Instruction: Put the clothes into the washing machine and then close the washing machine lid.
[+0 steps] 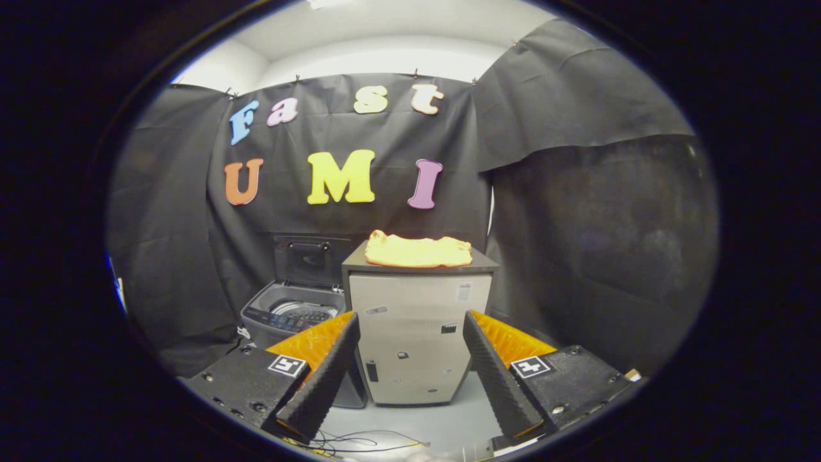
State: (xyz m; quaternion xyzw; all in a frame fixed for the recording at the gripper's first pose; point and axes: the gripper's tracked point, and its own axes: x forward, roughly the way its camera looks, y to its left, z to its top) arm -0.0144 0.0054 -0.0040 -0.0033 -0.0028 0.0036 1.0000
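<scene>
A crumpled yellow-orange garment (pixel 418 251) lies on top of a small cabinet (pixel 417 333), well beyond my fingers. To the cabinet's left stands a grey top-loading washing machine (pixel 292 314) with its lid (pixel 311 256) raised upright against the booth wall, so the drum opening shows. My gripper (pixel 410 366) is open, its two fingers spread wide with nothing between them. The cabinet's front shows through the gap between the fingers.
The cabinet has a dark top and a pale front with a few stickers. Black cloth walls close in behind and on both sides. Thin cables (pixel 359 441) lie on the pale floor just below my fingers.
</scene>
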